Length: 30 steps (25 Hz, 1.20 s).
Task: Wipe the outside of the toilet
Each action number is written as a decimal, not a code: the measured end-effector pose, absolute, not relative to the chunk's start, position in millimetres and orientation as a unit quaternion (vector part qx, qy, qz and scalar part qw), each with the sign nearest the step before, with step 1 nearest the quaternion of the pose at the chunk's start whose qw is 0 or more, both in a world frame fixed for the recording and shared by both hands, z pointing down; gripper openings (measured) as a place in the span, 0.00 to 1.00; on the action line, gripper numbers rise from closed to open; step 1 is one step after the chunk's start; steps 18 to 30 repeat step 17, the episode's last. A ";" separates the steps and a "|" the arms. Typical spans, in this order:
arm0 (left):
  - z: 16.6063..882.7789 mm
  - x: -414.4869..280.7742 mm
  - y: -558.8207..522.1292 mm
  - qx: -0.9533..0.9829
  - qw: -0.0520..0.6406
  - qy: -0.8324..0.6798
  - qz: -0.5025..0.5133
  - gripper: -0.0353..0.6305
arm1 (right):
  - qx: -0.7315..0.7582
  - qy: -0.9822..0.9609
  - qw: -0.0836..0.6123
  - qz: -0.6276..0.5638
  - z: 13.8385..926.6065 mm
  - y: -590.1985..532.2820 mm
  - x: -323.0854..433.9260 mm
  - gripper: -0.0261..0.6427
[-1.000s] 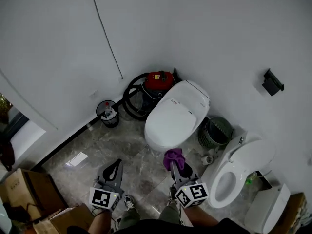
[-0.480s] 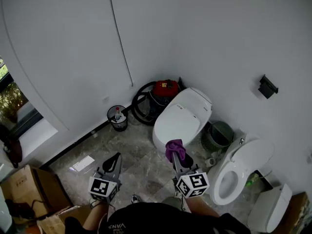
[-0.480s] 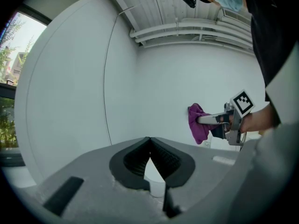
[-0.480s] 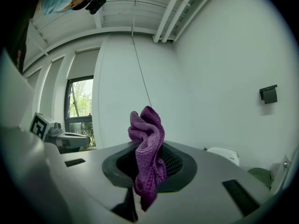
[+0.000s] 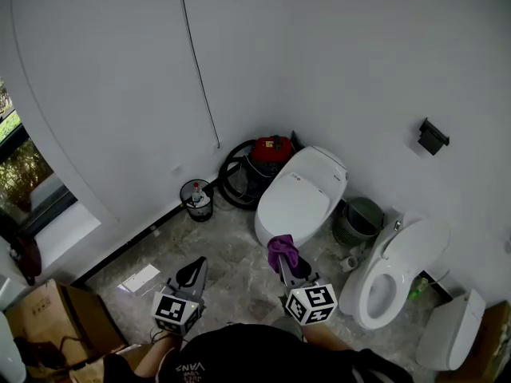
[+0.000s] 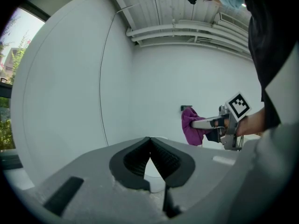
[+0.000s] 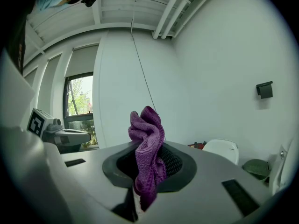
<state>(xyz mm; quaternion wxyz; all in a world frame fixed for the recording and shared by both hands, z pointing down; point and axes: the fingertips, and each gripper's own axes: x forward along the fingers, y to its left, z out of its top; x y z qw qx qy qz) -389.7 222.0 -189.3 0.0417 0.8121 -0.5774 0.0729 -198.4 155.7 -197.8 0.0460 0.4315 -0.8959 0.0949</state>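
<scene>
A purple cloth point(image 7: 147, 143) is pinched in the right claw point(image 5: 283, 255), bunched up above the jaws; it's held near the front of the closed-lid toilet point(image 5: 299, 196); the left claw point(image 6: 150, 143) is clenched on nothing, off to the left.

red vacuum point(image 5: 272, 148), green bin point(image 5: 363, 214), cardboard boxes point(image 5: 54, 316)

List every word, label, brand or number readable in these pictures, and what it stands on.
None reads clearly.
White print on the person's black top: upside down, too blurred to read.
Small grey mark on the closed toilet lid: too small to read.
Marker cubes: black-and-white square patterns, no words.
</scene>
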 end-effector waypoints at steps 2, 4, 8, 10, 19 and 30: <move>-189.2 -391.9 224.4 0.816 0.042 -0.572 0.070 0.06 | 0.435 -0.894 0.048 0.095 -196.7 160.3 -200.4 0.13; -190.3 -396.1 225.6 0.817 0.042 -0.572 0.065 0.06 | 0.437 -0.893 0.050 0.094 -196.1 163.1 -201.5 0.13; -193.4 -398.3 226.0 0.820 0.045 -0.569 0.051 0.06 | 0.445 -0.889 0.051 0.093 -198.0 165.0 -198.6 0.13; -195.1 -400.8 226.5 0.820 0.045 -0.567 0.053 0.06 | 0.448 -0.888 0.051 0.093 -199.9 166.0 -199.2 0.13; -204.9 -403.0 226.6 0.822 0.023 -0.566 0.059 0.06 | 0.448 -0.888 0.049 0.087 -204.2 169.3 -198.7 0.13; -204.9 -403.0 226.6 0.822 0.023 -0.566 0.059 0.06 | 0.448 -0.888 0.049 0.087 -204.2 169.3 -198.7 0.13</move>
